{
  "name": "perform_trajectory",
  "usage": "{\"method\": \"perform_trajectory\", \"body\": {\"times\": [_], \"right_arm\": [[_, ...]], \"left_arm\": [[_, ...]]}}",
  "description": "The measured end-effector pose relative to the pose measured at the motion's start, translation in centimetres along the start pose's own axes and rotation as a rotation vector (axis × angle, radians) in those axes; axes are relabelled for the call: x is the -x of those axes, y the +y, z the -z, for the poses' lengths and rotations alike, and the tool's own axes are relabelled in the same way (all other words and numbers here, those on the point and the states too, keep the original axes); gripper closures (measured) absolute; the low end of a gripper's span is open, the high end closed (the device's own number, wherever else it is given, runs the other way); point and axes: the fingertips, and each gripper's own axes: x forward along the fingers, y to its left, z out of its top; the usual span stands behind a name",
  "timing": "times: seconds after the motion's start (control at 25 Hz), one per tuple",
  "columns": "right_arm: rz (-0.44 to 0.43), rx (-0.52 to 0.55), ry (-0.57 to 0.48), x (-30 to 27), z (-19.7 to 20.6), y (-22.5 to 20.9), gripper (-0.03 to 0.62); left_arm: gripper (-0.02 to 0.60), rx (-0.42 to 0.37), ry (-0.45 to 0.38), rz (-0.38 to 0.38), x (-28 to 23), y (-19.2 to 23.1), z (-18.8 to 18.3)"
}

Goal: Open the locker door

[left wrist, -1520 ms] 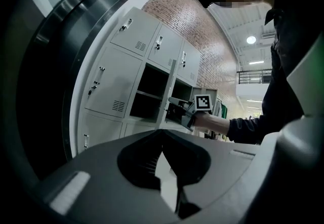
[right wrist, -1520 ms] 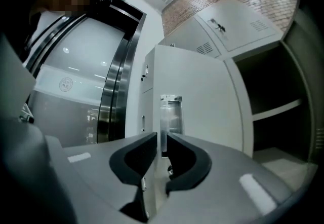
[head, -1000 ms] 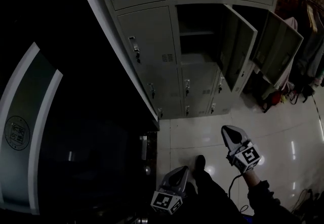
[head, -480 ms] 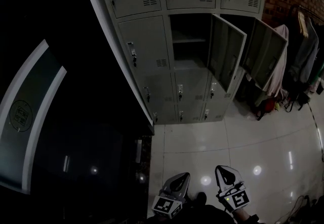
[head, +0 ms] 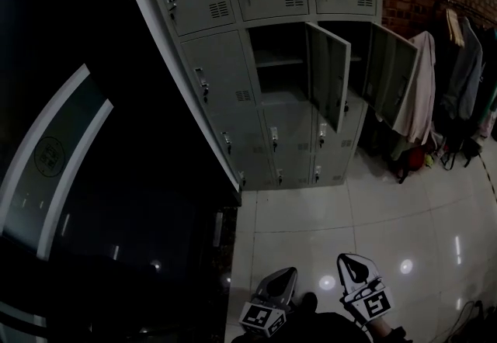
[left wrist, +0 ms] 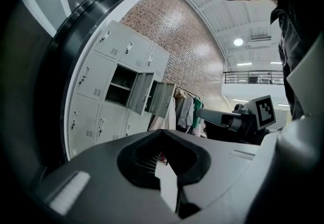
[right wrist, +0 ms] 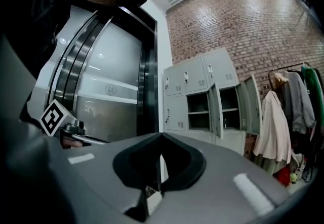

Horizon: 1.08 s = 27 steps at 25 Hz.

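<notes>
The grey locker bank (head: pixel 256 62) stands far ahead against a brick wall. Its middle-row centre door (head: pixel 326 74) hangs wide open, showing a shelf inside, and the door (head: pixel 392 74) to its right is open too. Both also show small in the left gripper view (left wrist: pixel 140 92) and the right gripper view (right wrist: pixel 216 111). My left gripper (head: pixel 287 272) and right gripper (head: pixel 346 259) are low, close to my body, well short of the lockers. Each one has its jaws shut on nothing, as its own view shows (left wrist: pixel 162 133) (right wrist: pixel 161 136).
Coats (head: pixel 458 70) hang on a rack right of the lockers, with a red item (head: pixel 413 157) on the floor below. A dark steel-framed wall (head: pixel 116 202) runs along the left. Glossy white floor tiles (head: pixel 311 217) lie between me and the lockers.
The right gripper has come off the centre door and dropped back beside the left one. I have backed away, so the lockers look smaller; the centre door stays open.
</notes>
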Motion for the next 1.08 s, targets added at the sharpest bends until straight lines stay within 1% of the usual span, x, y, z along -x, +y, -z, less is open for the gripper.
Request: {"method": "perform_trajectory", "body": {"times": [0.12,0.32,0.56,1.08], "right_arm": [[0.012,0.002,0.005,2.0,0.5,-0.5,0.594],[0.007,-0.002,-0.011,3.6,0.2,-1.0,0.594],[-0.017,-0.005,-0.033,4.1,-0.5,-0.7,0.594],[-0.039,-0.013,-0.028,3.5,0.0,-1.1,0.594]], "left_arm": [[0.565,-0.013,-0.002,0.019,0.0,-2.2,0.7],[0.565,-0.05,-0.028,0.03,-0.3,-3.9,0.0],[0.565,-0.054,-0.029,0.015,-0.1,-4.5,0.0],[0.565,-0.065,-0.033,-0.002,-0.6,-4.3,-0.3]]}}
